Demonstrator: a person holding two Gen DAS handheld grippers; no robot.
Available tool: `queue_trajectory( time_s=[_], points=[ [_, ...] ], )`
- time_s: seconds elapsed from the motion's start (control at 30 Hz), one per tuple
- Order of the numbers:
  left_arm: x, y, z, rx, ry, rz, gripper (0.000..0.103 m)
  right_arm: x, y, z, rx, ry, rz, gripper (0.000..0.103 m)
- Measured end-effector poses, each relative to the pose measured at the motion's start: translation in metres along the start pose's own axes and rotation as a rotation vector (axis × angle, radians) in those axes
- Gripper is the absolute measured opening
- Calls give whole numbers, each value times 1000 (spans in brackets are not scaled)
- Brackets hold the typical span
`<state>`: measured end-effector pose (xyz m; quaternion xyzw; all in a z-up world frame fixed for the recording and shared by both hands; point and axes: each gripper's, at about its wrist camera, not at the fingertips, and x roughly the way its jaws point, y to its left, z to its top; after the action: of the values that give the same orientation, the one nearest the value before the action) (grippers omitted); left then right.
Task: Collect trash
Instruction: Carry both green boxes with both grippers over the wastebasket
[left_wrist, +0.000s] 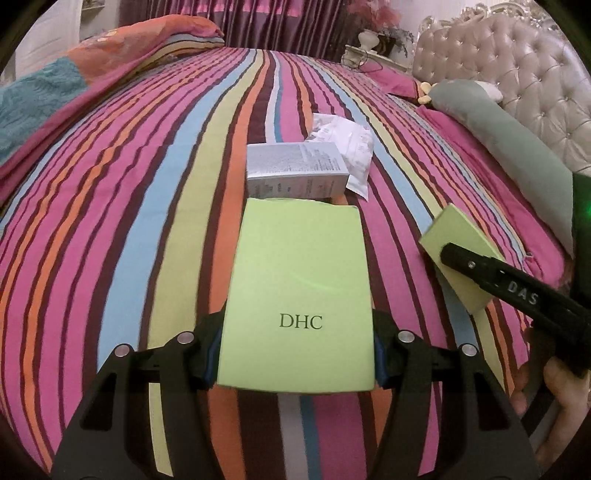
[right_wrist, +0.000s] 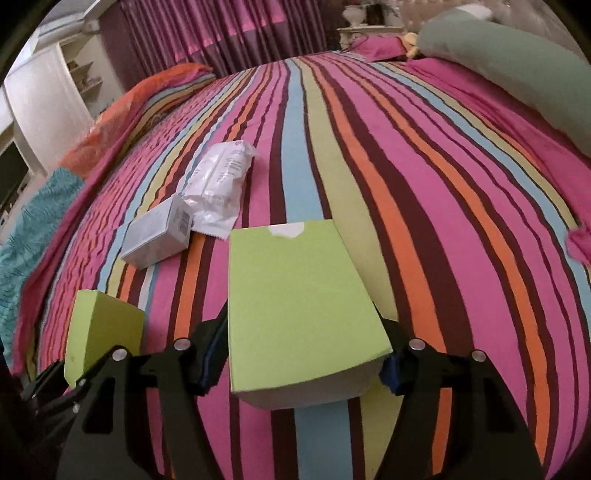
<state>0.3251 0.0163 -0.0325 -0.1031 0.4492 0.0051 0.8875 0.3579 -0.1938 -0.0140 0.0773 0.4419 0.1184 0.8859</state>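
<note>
Left gripper (left_wrist: 295, 354) grips DHC box (left_wrist: 299, 295); right gripper (right_wrist: 299, 360), seemingly, grips plain box (right_wrist: 295, 295).

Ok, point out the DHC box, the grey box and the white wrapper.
DHC box (left_wrist: 299, 295), left wrist view, middle of its green top face.
Grey box (left_wrist: 295, 166), left wrist view, its printed top face.
White wrapper (right_wrist: 221, 184), right wrist view, middle of the crinkled plastic.

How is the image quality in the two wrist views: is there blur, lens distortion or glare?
Left wrist view: strong fisheye bending of the striped bedspread with dark corners; the DHC box is sharp enough to read, the grey box is soft. Right wrist view: the same curvature; the green box has slightly smeared edges, the plastic wrapper shows mild shine. Light is dim and even, with no harsh glare.
</note>
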Motion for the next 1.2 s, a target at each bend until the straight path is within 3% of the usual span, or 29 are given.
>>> queue_trajectory(
  time_s=[0.87,1.2],
  points=[
    [-97,-8,-89,54,-15,-67,58,-99,-2,-77,105,-50,90,57],
    [-126,-6,-132,86,11,-88,58,-138,0,-124,121,-58,117,57]
  ],
)
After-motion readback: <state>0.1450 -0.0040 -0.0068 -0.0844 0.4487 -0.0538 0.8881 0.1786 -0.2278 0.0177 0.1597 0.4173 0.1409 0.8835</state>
